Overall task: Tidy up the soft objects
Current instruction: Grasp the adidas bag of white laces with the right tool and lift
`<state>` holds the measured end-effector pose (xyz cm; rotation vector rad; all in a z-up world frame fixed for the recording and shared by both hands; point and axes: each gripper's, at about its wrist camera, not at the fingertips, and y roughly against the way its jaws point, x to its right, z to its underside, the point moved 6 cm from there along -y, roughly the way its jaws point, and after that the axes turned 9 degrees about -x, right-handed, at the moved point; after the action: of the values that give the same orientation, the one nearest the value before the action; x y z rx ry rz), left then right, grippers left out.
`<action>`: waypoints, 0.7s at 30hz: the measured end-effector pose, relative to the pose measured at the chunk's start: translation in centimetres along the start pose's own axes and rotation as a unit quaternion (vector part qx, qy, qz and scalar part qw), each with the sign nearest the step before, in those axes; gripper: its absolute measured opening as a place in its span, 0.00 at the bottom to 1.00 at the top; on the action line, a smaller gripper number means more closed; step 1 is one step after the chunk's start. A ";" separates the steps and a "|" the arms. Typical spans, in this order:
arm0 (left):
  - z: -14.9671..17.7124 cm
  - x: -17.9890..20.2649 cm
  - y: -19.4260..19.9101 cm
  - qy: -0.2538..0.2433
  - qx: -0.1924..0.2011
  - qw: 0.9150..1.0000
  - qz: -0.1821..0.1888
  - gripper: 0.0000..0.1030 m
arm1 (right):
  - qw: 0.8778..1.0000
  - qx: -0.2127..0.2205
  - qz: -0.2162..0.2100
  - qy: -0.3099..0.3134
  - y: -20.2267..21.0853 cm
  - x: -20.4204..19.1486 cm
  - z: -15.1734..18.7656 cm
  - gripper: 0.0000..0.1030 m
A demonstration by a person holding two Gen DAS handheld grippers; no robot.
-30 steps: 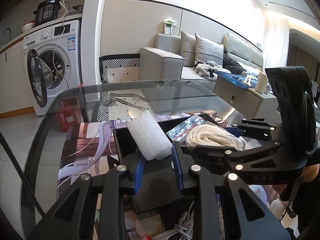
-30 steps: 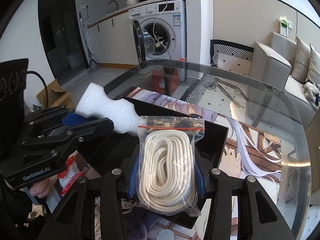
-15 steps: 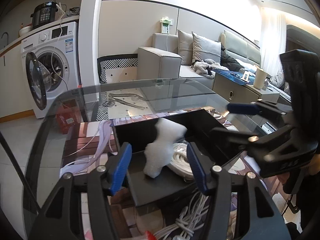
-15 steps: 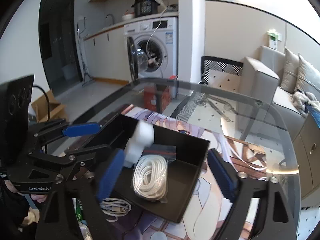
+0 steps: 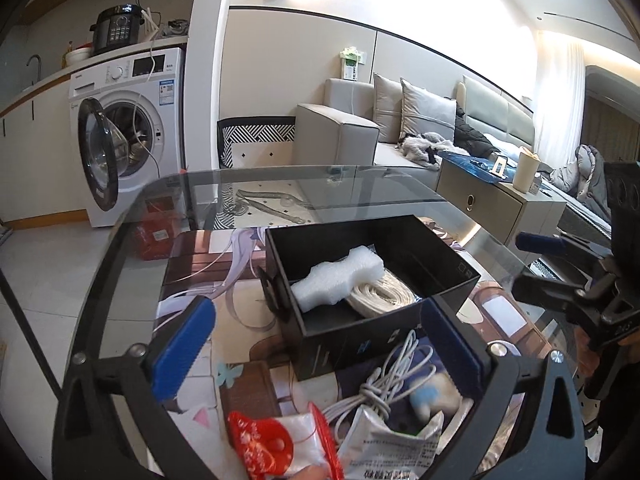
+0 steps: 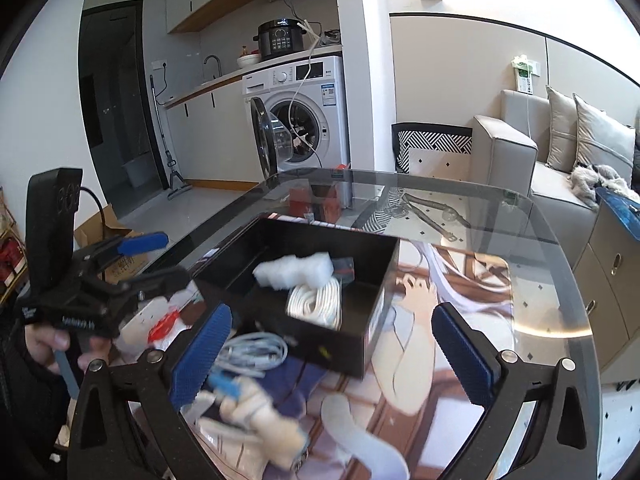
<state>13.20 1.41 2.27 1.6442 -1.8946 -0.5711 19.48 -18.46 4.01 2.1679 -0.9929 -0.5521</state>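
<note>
A second ago the left claw (image 5: 316, 344) pinched the foam (image 5: 338, 278) and the right claw (image 6: 332, 354) the bagged rope (image 6: 316, 306). Now both claws gape empty and have drawn back. Foam and rope lie ahead of them in the black box (image 5: 400, 330), the foam partly over the rope.

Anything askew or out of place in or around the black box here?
Mildly: the foam piece lies tilted across the bagged rope inside the black box, not flat. A cable bundle and packets still sit outside it.
</note>
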 end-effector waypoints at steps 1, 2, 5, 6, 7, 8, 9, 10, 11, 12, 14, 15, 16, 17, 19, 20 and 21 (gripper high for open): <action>0.1 0.0 0.1 0.001 0.000 1.000 0.001 1.00 | 1.000 -0.001 0.000 0.000 0.2 -0.1 0.4 0.99; 0.2 0.0 0.3 0.002 0.001 1.000 0.002 1.00 | 1.000 -0.001 0.001 0.000 0.4 -0.1 0.7 0.99; 0.3 0.1 0.6 -0.001 0.005 1.000 0.001 1.00 | 1.000 -0.001 0.002 -0.004 1.1 0.0 1.3 0.99; 0.3 0.2 0.8 -0.003 0.007 1.000 0.001 1.00 | 1.000 0.000 0.002 -0.006 1.2 0.1 1.5 0.99; 0.2 0.2 0.9 -0.003 0.008 1.000 0.001 1.00 | 1.000 -0.001 0.000 -0.009 1.3 0.1 1.6 0.99; 0.2 0.3 1.0 -0.004 0.009 1.000 0.001 1.00 | 1.000 -0.002 -0.001 -0.010 1.2 0.1 1.8 0.99; 0.2 0.3 1.2 -0.005 0.011 1.000 0.001 1.00 | 1.000 -0.003 -0.001 -0.012 1.3 0.1 2.1 0.99; 0.3 0.4 1.3 -0.005 0.012 1.000 0.001 1.00 | 1.000 -0.005 -0.002 -0.012 1.3 0.1 2.4 0.99; 0.4 0.4 1.4 -0.005 0.012 1.000 0.001 1.00 | 1.000 -0.008 -0.003 -0.012 1.2 0.1 2.5 0.99; 0.5 0.4 1.5 -0.005 0.013 1.000 0.002 1.00 | 1.000 -0.009 -0.006 -0.009 1.2 -0.1 2.9 0.99; 0.7 0.3 1.6 -0.004 0.013 1.000 0.002 1.00 | 1.000 -0.017 -0.010 0.001 1.0 -0.7 3.6 0.99; 0.8 0.2 1.7 -0.003 0.012 1.000 0.001 1.00 | 1.000 -0.020 -0.011 0.006 0.9 -0.9 3.8 0.99; 0.9 0.2 1.8 -0.002 0.012 1.000 0.001 1.00 | 1.000 -0.024 -0.014 0.011 0.8 -1.2 4.1 0.99; 1.0 0.1 1.9 -0.001 0.012 1.000 0.001 1.00 | 0.999 -0.027 -0.019 0.017 0.8 -1.6 4.4 0.99; 1.2 0.1 2.1 0.001 0.012 1.000 0.002 1.00 | 0.999 -0.028 -0.023 0.025 0.9 -2.1 4.9 0.99; 1.3 0.2 2.1 0.001 0.012 1.000 0.002 1.00 | 0.999 -0.029 -0.025 0.028 1.0 -2.3 5.2 0.99; 1.5 0.2 2.3 0.000 0.012 1.000 0.002 1.00 | 0.999 -0.029 -0.027 0.031 1.1 -2.6 5.5 0.99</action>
<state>10.52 1.53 2.64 1.6562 -1.9108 -0.5482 13.95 -19.20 1.29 2.1521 -0.8771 -0.5302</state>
